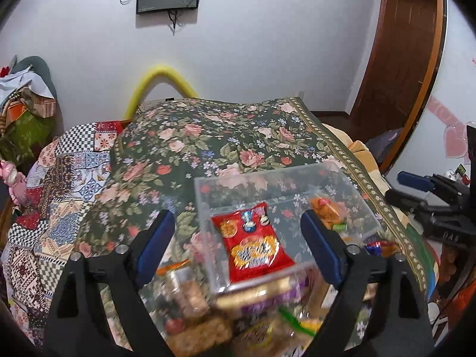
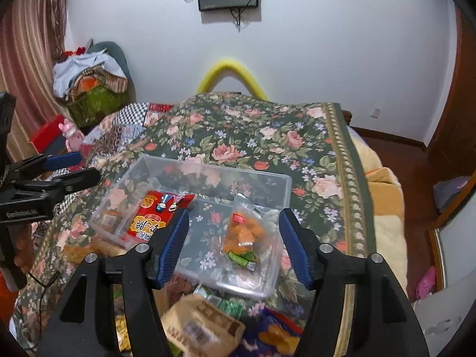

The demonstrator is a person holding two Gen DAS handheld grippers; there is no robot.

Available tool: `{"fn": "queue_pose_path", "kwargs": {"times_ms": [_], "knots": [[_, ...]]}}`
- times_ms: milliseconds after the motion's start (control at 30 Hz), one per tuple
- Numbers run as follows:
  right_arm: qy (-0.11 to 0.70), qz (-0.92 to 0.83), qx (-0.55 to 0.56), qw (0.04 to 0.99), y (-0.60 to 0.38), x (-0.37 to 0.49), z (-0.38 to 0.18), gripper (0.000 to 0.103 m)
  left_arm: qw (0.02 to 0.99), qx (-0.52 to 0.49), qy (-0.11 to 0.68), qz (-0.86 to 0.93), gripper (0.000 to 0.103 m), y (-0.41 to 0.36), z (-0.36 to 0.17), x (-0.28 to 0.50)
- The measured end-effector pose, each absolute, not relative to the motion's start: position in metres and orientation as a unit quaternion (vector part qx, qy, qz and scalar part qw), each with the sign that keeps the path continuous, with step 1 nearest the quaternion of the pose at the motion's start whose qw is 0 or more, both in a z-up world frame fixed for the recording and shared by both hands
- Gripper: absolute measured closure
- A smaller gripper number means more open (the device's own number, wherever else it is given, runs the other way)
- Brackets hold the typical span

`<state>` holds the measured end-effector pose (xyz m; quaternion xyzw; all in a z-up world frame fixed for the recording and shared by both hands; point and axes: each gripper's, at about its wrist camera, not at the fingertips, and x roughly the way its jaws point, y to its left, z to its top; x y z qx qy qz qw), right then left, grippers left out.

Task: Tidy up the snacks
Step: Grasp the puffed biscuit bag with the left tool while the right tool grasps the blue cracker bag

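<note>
red snack bag (image 1: 253,239) in clear box (image 1: 279,175)

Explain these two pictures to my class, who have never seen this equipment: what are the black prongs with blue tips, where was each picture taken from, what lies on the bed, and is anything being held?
There is no robot here. A person holds a hand tool in each hand, each with two black fingers tipped with blue pads and a camera looking forward along them.

One picture comes from the left gripper, the other from the right gripper; each also shows the other tool at its edge.

Below is a bed with a floral bedspread. On it stands a clear plastic box holding a red snack packet and a clear bag of orange snacks. More snack packets lie loose in front of the box, blurred.

Nothing is held: both tools' fingers stand open and empty.
</note>
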<state>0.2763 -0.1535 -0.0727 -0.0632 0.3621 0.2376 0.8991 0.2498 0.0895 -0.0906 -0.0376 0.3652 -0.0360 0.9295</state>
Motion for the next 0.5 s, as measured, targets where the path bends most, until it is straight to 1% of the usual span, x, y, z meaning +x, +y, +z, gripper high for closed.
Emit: {"fn": "queue_pose_path", "kwargs": {"times_ms": [233, 500], "knots": [[0.358, 0.215, -0.062, 0.906, -0.178, 0.246, -0.071, 0.037, 0.921, -0.013, 0.389, -0.014, 0.014, 0.105, -0.106, 0.213], [0.384, 0.191, -0.050, 0.902, -0.199, 0.221, -0.091, 0.035, 0.891, -0.055, 0.450, 0.018, 0.014, 0.123, -0.161, 0.192]]}}
